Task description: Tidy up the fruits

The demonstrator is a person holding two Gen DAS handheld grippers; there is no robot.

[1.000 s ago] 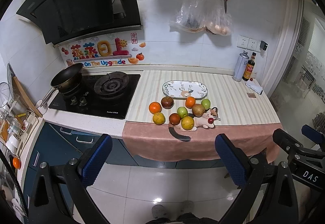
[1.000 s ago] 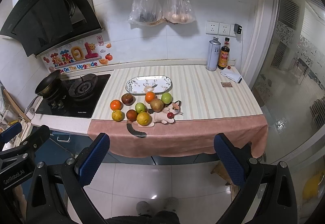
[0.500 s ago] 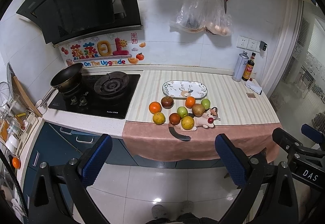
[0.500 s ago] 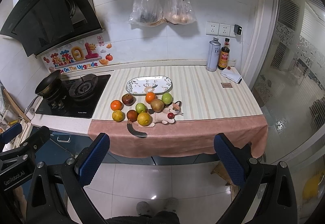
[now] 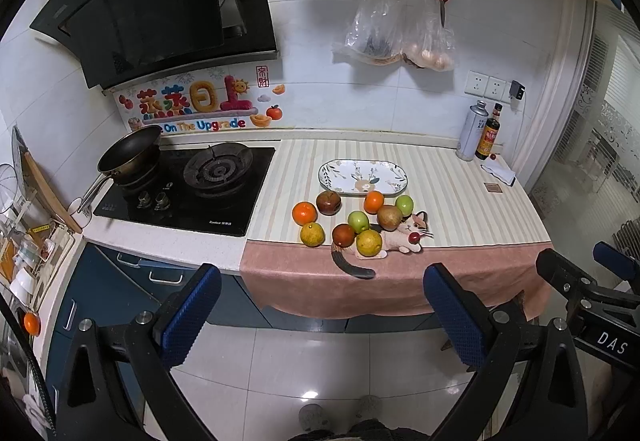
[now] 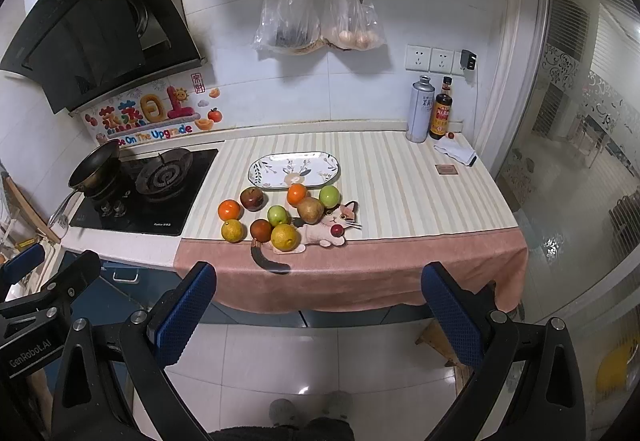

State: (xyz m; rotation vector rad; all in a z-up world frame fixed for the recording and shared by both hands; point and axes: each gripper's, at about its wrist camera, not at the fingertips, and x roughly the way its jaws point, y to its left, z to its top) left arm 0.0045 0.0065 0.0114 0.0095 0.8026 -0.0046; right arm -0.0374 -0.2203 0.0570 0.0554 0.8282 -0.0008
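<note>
Several fruits lie on the striped counter near its front edge: oranges [image 5: 304, 212], a dark red apple [image 5: 328, 202], green apples [image 5: 358, 221], a brown pear [image 5: 389, 217] and yellow citrus [image 5: 369, 243]. An empty oval patterned plate [image 5: 362, 177] sits just behind them; it also shows in the right wrist view [image 6: 294, 169]. My left gripper [image 5: 320, 311] is open and empty, well back from the counter over the floor. My right gripper [image 6: 316, 307] is also open and empty, equally far back. The fruit cluster [image 6: 280, 215] lies ahead of both.
A ceramic cat figurine [image 5: 404, 235] lies among the fruits on a pink cloth [image 5: 384, 281] hanging over the counter edge. A gas hob [image 5: 188, 189] with a pan [image 5: 128, 153] is at left. A can [image 5: 472, 131] and bottle [image 5: 489, 133] stand at the back right.
</note>
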